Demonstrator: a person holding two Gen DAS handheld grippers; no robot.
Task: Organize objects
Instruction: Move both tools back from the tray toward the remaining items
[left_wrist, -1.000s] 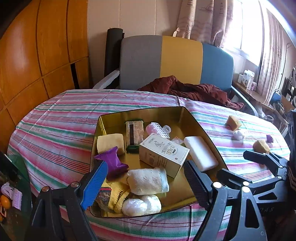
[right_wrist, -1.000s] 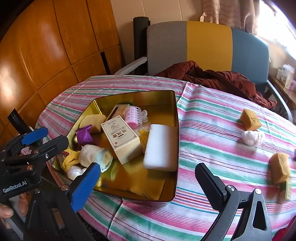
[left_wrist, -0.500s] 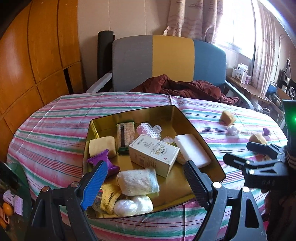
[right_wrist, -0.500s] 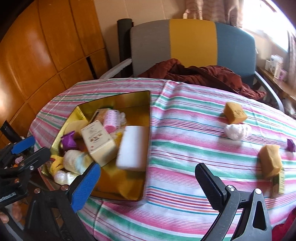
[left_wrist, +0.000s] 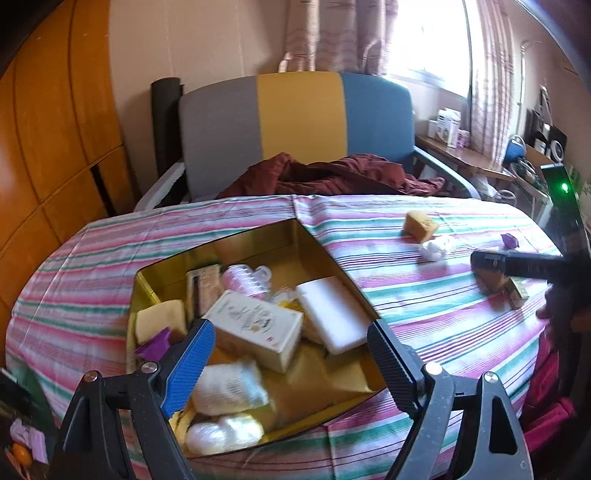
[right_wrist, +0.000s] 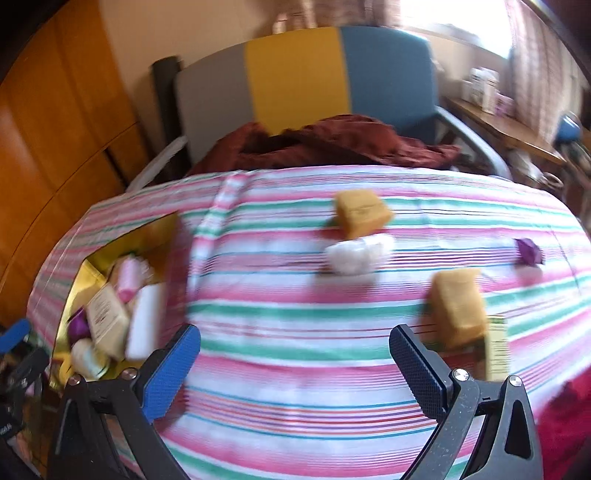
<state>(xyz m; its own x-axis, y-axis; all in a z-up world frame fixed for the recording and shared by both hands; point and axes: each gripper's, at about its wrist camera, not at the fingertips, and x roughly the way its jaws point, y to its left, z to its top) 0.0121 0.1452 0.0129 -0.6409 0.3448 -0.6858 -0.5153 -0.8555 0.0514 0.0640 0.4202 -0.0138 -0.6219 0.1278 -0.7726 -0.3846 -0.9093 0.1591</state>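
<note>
- Five loose things lie outside the gold tin (left_wrist: 314, 240) on the striped tablecloth (right_wrist: 295, 369), all toward the table's right edge: two tan sponge blocks, a white wad, a purple piece and a small green-and-yellow box.
- Nearest the right gripper (right_wrist: 295, 356) is the tan block (right_wrist: 458, 306), ahead and to the right of its right finger, near but not between the jaws. Its long axis runs roughly away from the camera, so the jaws, which span left to right, would likely close across its shorter width.
- Touching or just beside that block, on its right and nearer the front edge, is the small box (right_wrist: 496, 347); which of the two I cannot tell through the blur.
- Right gripper: jaws spread wide, nothing held. Left gripper (left_wrist: 291, 345): likewise wide open and empty, hanging over the tin's near edge, well apart from the loose things. By my judgement the right hand is the one to pick next.
- Farther back lie the second tan block (right_wrist: 362, 214) and, just in front of it, the white wad (right_wrist: 354, 254); the purple piece (right_wrist: 530, 251) sits nearer the right edge.
- Only the left wrist view shows the tin's full contents, a white carton (left_wrist: 255, 328) and white bar (left_wrist: 332, 314) among them, and the right gripper's body above the nearest block. The right wrist view alone shows that block's whole outline.
</note>
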